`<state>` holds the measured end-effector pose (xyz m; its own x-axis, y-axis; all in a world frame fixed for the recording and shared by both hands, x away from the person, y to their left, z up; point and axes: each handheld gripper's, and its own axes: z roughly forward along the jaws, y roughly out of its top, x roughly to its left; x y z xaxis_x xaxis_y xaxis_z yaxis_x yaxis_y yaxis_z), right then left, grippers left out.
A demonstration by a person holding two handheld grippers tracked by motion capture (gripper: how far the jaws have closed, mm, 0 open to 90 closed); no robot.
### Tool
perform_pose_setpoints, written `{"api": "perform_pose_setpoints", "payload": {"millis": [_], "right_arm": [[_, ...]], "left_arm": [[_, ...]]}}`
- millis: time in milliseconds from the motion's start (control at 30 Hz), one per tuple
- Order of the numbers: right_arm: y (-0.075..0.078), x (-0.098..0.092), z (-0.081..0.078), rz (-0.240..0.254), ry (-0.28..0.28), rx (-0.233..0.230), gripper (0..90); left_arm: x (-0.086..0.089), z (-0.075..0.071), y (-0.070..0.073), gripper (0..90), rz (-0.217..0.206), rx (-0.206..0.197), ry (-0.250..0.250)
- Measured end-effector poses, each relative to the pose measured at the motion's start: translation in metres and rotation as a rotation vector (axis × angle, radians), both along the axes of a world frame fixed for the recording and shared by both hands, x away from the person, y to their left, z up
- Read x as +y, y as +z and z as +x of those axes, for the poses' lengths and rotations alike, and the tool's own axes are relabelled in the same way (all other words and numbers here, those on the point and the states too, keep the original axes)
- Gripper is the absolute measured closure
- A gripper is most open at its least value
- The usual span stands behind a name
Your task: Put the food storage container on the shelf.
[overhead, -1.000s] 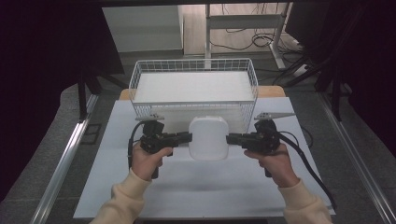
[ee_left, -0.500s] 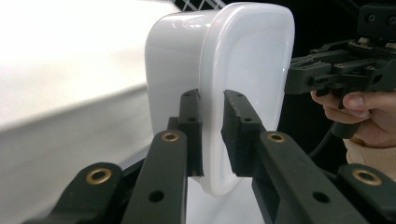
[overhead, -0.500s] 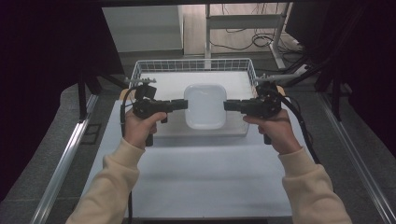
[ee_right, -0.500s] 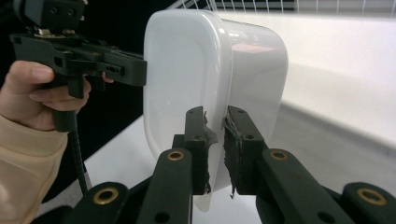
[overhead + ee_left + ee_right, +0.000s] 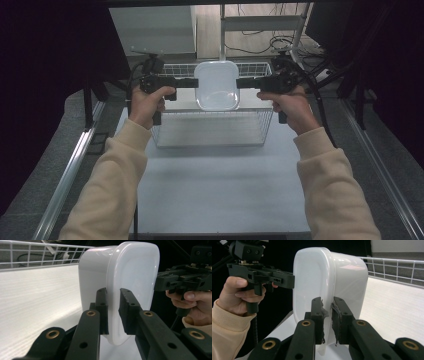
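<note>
A white plastic container (image 5: pixel 216 87) hangs in the air over the wire basket (image 5: pixel 215 131), its rounded rectangular face turned toward the camera. My left gripper (image 5: pixel 195 82) is shut on its left rim and my right gripper (image 5: pixel 240 83) is shut on its right rim. In the left gripper view the jaws pinch the thin rim of the container (image 5: pixel 130 275) at the left gripper (image 5: pixel 113 293), with the other gripper (image 5: pixel 180 280) beyond. In the right gripper view the right gripper (image 5: pixel 327 302) clamps the opposite rim of the container (image 5: pixel 312 277).
The wire basket stands at the far end of the white mat (image 5: pixel 220 185), with a pale sheet lying inside it. Metal rails (image 5: pixel 70 170) run along both table sides. A shelf frame and cables (image 5: pixel 260 40) lie behind the basket.
Both hands have carried the container up and away from the person, from the mat in front of the basket to a spot above the basket. Both grips stayed shut.
</note>
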<state>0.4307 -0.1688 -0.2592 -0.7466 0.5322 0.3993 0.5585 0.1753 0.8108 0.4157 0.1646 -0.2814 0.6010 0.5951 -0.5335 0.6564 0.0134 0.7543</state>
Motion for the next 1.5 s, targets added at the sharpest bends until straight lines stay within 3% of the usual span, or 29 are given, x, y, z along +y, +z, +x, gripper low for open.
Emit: {"api": "perform_pose_setpoints", "payload": {"millis": [200,267,467,600,633,767,933,1067,1100,1133,1167,1200,1233,1267,1300,1367,1433,1467,1500], "right_arm": [[-0.010,0.006,0.024,-0.018,-0.019,0.070,78.9],[-0.015,0.008,0.035,-0.013,-0.030,0.103,78.8],[-0.019,0.010,0.053,0.017,-0.045,0.177,77.6],[-0.026,0.013,0.078,0.011,-0.098,0.284,72.0],[-0.026,0.013,0.078,0.011,-0.098,0.284,72.0],[-0.034,0.013,0.092,0.048,-0.127,0.365,69.6],[-0.044,0.014,0.102,0.077,-0.170,0.439,66.5],[-0.045,0.014,0.102,0.091,-0.177,0.436,66.0],[-0.044,0.014,0.101,0.086,-0.187,0.423,57.9],[-0.044,0.014,0.101,0.086,-0.187,0.423,57.9],[-0.043,0.014,0.100,0.084,-0.205,0.410,54.2],[-0.041,0.014,0.098,0.104,-0.210,0.395,47.9],[-0.033,0.014,0.090,0.086,-0.220,0.320,43.6],[-0.033,0.014,0.090,0.086,-0.220,0.320,43.6],[-0.025,0.011,0.081,0.071,-0.219,0.261,42.3],[-0.023,0.010,0.077,0.071,-0.215,0.237,41.4],[-0.017,0.004,0.060,0.067,-0.189,0.158,37.7],[-0.017,0.004,0.060,0.067,-0.189,0.158,37.7],[-0.016,0.001,0.054,0.059,-0.178,0.131,36.6]], "left_arm": [[0.002,0.021,-0.008,78.1,0.009,0.063,0.017],[0.003,0.032,-0.016,78.2,-0.015,0.102,0.025],[0.009,0.048,-0.022,77.9,-0.064,0.142,0.042],[0.007,0.065,-0.029,73.7,-0.072,0.197,0.048],[0.007,0.065,-0.029,72.9,-0.072,0.197,0.048],[0.009,0.078,-0.037,71.9,-0.135,0.252,0.062],[0.010,0.085,-0.047,69.1,-0.166,0.274,0.069],[0.010,0.085,-0.048,67.7,-0.170,0.270,0.070],[0.008,0.084,-0.048,61.0,-0.141,0.258,0.080],[0.008,0.084,-0.048,55.8,-0.141,0.258,0.080],[0.008,0.083,-0.046,55.8,-0.122,0.242,0.096],[0.009,0.081,-0.044,49.2,-0.108,0.220,0.119],[0.011,0.072,-0.038,38.9,-0.102,0.163,0.144],[0.011,0.072,-0.038,36.2,-0.102,0.163,0.144],[0.012,0.065,-0.033,34.0,-0.087,0.123,0.152],[0.013,0.053,-0.028,32.7,-0.052,0.075,0.159],[0.016,0.032,-0.023,30.2,-0.003,0.011,0.160],[0.016,0.032,-0.023,29.9,-0.003,0.011,0.160],[0.017,0.022,-0.022,29.9,0.012,-0.012,0.154]]}}
